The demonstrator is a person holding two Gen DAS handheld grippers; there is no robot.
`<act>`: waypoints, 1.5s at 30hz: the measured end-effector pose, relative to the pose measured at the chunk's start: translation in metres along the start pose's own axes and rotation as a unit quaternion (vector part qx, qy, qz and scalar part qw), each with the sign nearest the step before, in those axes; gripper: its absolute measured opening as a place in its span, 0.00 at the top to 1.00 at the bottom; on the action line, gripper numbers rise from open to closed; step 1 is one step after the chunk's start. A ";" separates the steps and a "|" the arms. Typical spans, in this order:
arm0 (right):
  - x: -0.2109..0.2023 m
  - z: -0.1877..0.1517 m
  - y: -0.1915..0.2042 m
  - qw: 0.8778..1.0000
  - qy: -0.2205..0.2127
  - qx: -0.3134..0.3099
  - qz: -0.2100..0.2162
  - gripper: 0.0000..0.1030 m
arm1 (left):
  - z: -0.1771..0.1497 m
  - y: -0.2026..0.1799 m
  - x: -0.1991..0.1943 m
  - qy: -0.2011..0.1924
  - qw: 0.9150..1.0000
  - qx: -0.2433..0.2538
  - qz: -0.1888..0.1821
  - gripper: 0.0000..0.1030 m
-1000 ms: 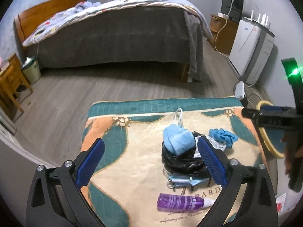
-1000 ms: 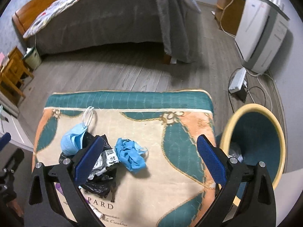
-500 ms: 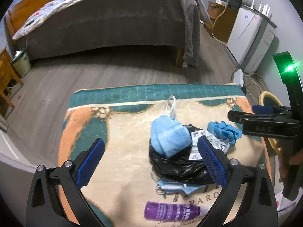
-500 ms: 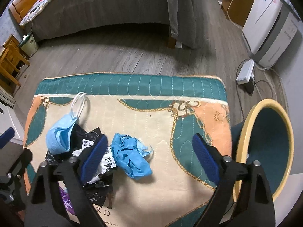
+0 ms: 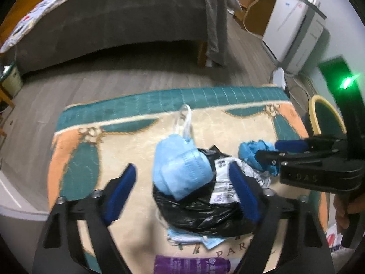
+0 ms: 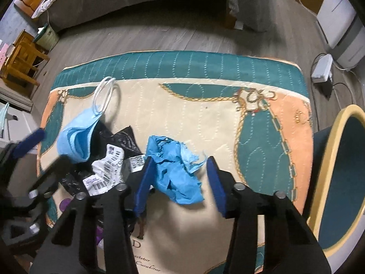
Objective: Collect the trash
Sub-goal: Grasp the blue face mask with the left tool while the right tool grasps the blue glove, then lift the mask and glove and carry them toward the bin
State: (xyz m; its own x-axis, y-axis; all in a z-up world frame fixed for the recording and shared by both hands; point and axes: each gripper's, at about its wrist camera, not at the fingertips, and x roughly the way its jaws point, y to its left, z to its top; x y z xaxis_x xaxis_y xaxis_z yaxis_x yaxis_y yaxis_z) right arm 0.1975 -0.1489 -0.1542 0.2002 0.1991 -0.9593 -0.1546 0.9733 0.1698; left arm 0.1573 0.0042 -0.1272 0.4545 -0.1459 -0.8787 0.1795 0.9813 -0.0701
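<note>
Right claw (image 6: 179,182): yours is open wide, its 2 fingers flanking the blue wad (image 6: 174,171) on the tabletop (image 6: 205,125).
Left claw (image 5: 182,189): open wide around the mask (image 5: 180,171) atop the black bag (image 5: 205,212).
Contact: blurred, can't tell.

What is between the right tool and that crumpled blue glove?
Nothing visible. The right tool is open, its fingers on either side of the crumpled blue glove, which lies alone on the patterned cloth.
</note>
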 end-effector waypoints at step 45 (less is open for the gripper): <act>-0.149 -0.014 -0.048 0.978 -0.202 0.046 0.005 0.88 | 0.014 -0.065 -0.098 -0.138 0.989 0.039 -0.021 0.72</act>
State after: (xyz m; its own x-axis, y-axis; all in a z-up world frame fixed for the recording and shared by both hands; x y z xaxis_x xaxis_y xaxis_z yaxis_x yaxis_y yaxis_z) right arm 0.1618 -0.2267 -0.0229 0.5675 0.2193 -0.7936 -0.0744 0.9736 0.2158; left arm 0.1131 -0.0471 -0.0302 0.6640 -0.2250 -0.7131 0.2653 0.9625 -0.0566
